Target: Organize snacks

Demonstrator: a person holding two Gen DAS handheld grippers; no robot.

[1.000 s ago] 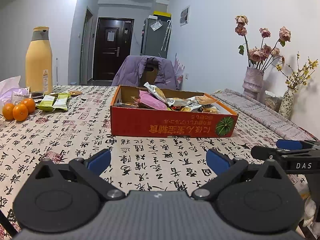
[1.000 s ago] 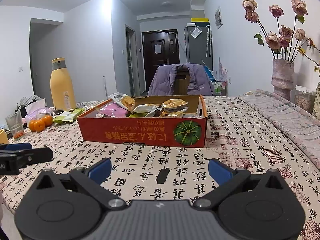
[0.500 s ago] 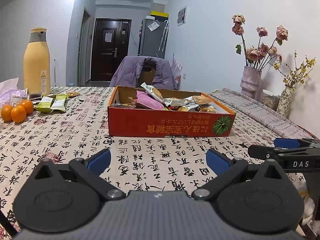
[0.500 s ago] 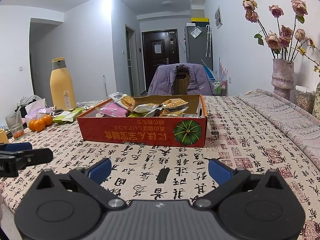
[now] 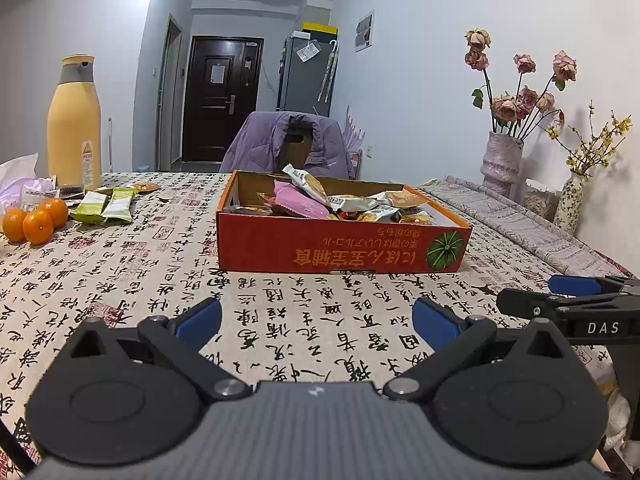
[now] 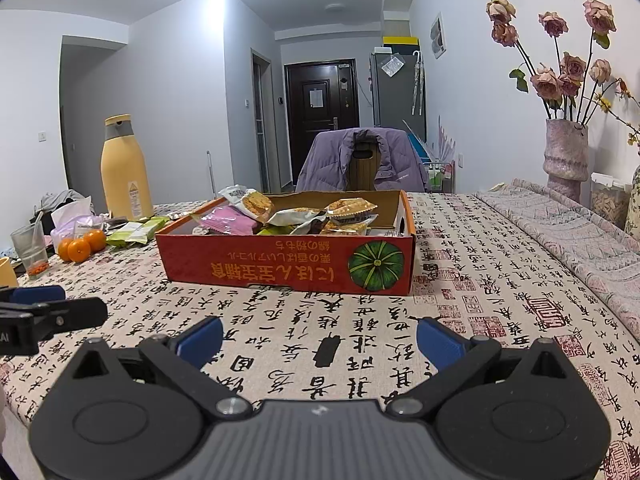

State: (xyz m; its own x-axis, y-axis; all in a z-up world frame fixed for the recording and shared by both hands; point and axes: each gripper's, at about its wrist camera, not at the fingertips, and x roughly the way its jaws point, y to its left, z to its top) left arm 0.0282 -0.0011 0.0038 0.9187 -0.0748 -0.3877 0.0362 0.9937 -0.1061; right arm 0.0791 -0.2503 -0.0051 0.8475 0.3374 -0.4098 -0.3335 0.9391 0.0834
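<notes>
A red cardboard box [image 5: 344,250] [image 6: 288,268] full of snack packets, among them a pink one [image 5: 302,204] [image 6: 232,220], sits mid-table. Green snack packets [image 5: 106,208] [image 6: 136,232] lie loose on the table to its left. My left gripper [image 5: 316,320] is open and empty, low over the tablecloth in front of the box. My right gripper [image 6: 318,338] is open and empty, also short of the box. Each gripper shows at the edge of the other's view.
A tall yellow bottle [image 5: 74,124] [image 6: 126,168], oranges [image 5: 34,222] [image 6: 80,246], a glass [image 6: 30,250] and a plastic bag [image 5: 24,188] stand at the left. Flower vases [image 5: 502,164] [image 6: 566,160] stand at the right. A chair with a purple jacket [image 5: 288,144] is behind the table.
The left gripper has shifted slightly, so the box sits a little lower and more to the left in its view. The right view is unchanged. Both stay open.
</notes>
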